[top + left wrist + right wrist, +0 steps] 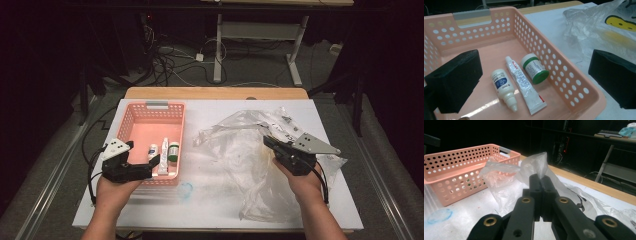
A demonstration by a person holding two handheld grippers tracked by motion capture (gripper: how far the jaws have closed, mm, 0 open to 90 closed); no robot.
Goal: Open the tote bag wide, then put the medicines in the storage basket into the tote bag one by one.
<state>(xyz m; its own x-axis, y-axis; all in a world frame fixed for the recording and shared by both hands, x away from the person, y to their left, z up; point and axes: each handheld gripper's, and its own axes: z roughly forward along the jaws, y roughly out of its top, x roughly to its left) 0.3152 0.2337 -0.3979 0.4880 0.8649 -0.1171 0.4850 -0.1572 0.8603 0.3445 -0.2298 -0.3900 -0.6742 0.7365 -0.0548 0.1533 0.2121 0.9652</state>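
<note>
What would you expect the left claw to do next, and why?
Probably dip into the pink basket and close on the tube. The left claw is open above it, with the tube between its jaws, while the right claw is pinching the plastic bag.

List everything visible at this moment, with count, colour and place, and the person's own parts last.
basket: 1, pink, perforated, left half of the table.
dropper bottle: 1, white with blue label, lying in the basket.
tube: 1, white, lying between the bottle and the jar.
jar: 1, white with green lid, on its side in the basket.
plastic bag: 1, clear, crumpled, right of the basket.
table: 1, white top with wooden far edge.
blue smudge: 1, on the table near the basket.
left tool: black, open over the basket's near edge.
right tool: black, shut on the plastic bag.
</note>
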